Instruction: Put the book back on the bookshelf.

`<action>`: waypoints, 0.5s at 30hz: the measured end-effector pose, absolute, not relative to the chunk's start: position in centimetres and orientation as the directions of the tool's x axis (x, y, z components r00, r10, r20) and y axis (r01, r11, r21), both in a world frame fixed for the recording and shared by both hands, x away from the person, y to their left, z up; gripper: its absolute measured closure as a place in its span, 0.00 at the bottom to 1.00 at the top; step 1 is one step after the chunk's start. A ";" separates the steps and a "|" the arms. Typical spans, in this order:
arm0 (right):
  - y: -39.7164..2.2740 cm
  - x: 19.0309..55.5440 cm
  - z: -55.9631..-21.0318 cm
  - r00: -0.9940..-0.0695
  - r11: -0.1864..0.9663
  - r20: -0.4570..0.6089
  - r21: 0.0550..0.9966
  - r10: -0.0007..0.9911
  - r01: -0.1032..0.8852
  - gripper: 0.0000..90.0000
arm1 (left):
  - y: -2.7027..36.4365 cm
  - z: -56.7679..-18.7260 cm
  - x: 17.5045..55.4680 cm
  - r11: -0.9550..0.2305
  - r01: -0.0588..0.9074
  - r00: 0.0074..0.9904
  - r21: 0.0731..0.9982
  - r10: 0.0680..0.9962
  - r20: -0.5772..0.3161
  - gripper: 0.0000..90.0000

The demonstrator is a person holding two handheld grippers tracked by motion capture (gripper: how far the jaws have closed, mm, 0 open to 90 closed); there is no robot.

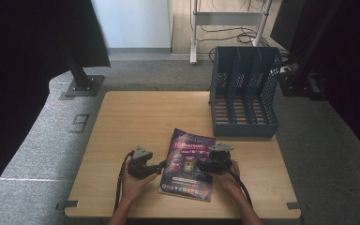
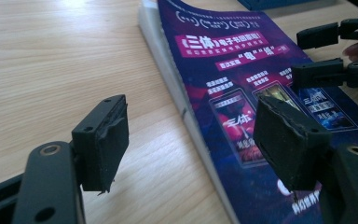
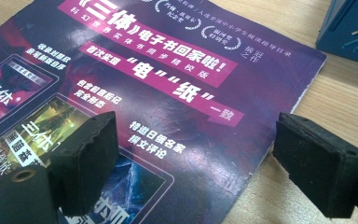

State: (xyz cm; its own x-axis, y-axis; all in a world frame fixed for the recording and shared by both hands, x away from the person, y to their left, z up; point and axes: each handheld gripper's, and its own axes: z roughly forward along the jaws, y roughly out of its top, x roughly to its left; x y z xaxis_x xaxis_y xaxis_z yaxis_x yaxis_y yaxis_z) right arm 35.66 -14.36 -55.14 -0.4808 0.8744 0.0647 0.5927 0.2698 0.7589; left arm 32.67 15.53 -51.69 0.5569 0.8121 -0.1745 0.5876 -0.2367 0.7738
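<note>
Magazine, purple-covered, lies flat on the wooden table near its front edge. Left gripper sits at its left edge, jaws apart and empty; right gripper hovers over the cover, jaws spread, seemingly not touching. Blue file rack stands behind, right.

The high view looks forward and down from above the near side of the table, taking in its whole top; the left gripper view sits low and close over the wood, facing across the magazine; the right gripper view hangs close above that same magazine cover; all three views share the magazine.
</note>
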 end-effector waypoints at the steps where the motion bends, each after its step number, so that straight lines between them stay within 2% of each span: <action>1: -14.4 35.7 -55.1 -0.484 0.273 0.063 0.759 0.873 0.591 0.15 | 15.2 -51.7 32.8 -0.247 0.585 0.562 0.772 0.810 -0.167 0.30; 15: -14.3 35.8 -55.2 -0.496 0.275 0.071 0.760 0.866 0.589 0.15 | 12.0 -54.0 35.4 -0.323 0.619 0.592 0.716 0.791 -0.154 0.30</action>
